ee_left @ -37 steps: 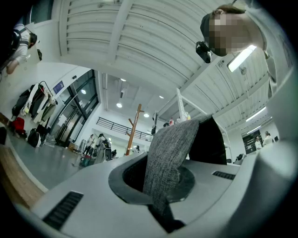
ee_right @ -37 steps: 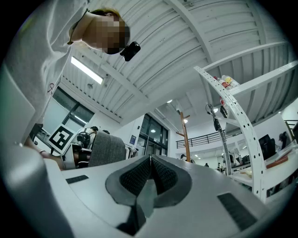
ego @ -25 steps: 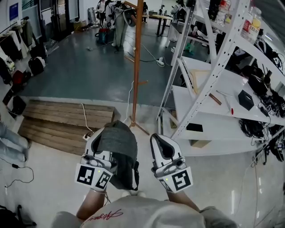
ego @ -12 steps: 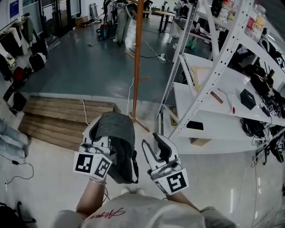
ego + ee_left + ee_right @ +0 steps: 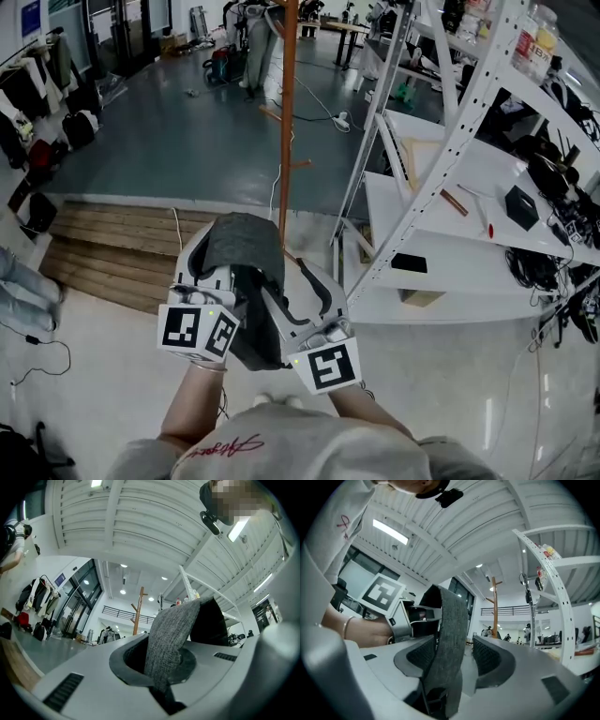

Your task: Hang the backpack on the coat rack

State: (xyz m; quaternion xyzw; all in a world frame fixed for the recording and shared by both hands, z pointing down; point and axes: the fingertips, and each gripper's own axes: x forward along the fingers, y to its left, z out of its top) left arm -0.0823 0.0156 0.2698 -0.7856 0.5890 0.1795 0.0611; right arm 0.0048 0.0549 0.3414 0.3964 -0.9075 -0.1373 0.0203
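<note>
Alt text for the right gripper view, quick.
A grey backpack strap stands between the right gripper's opening jaws, against one pad, clear of the other. Beyond: the left gripper, a wooden coat rack, white shelving.

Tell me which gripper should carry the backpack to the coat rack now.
Left, likely. The left gripper is shut on the grey strap of the backpack. The right gripper has its jaws opening, a strap between them but unpinched. The coat rack stands ahead.

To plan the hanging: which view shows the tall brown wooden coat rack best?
Head view: the coat rack is near and large, top cut off. Both gripper views show it small, distant, with pegs.
</note>
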